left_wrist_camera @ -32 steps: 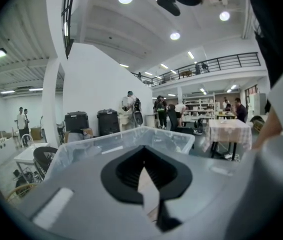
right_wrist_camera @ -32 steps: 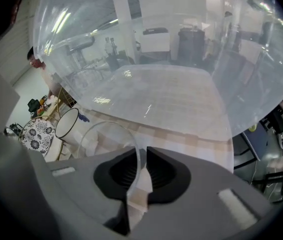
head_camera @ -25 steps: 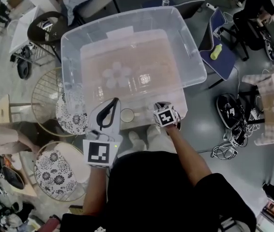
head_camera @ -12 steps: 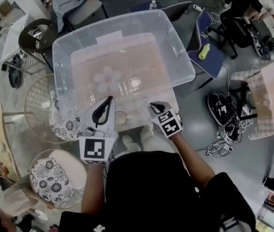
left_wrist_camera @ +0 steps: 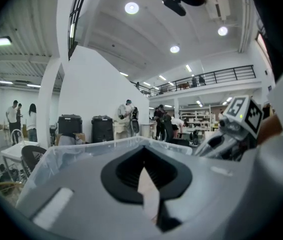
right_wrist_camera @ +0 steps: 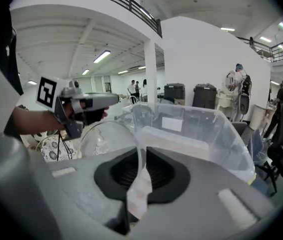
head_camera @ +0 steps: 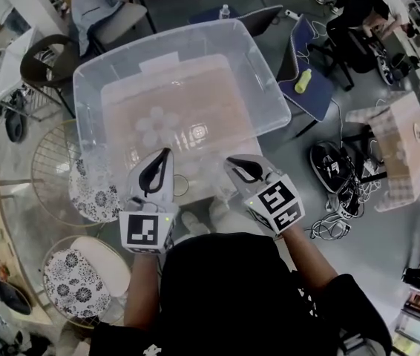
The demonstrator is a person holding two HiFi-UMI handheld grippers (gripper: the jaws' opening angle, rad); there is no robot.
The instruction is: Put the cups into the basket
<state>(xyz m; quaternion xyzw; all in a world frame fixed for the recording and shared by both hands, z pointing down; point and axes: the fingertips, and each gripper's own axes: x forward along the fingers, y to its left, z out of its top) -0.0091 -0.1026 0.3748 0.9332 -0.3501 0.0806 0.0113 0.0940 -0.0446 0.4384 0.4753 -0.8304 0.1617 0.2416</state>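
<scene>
Left gripper has its jaws pressed together with nothing between them. It hangs just short of the basket's near wall and points roughly level at it. It looks idle in this step.

To its right, the right gripper is pinching the thin wall of a clear cup at the rim. One jaw is inside the cup and one outside. The cup's body bulges out to the left of the jaws and leans over rather than standing upright.

The step in hand looks like the carry: one cup is held and on its way to the basket, a big clear plastic tub that appears to have no cups in it yet.

The cup sits on the near side of the basket, close to the near wall and about level with the rim. It is still outside the basket, not over the opening.

The next move calls for taking the cup forward past the near rim, high enough that its lower edge clears the wall. It then needs lowering toward the basket's floor before the jaws spread.

Since the hold is only on a thin edge, I judge the cup could swing or slip if moved sharply.
</scene>
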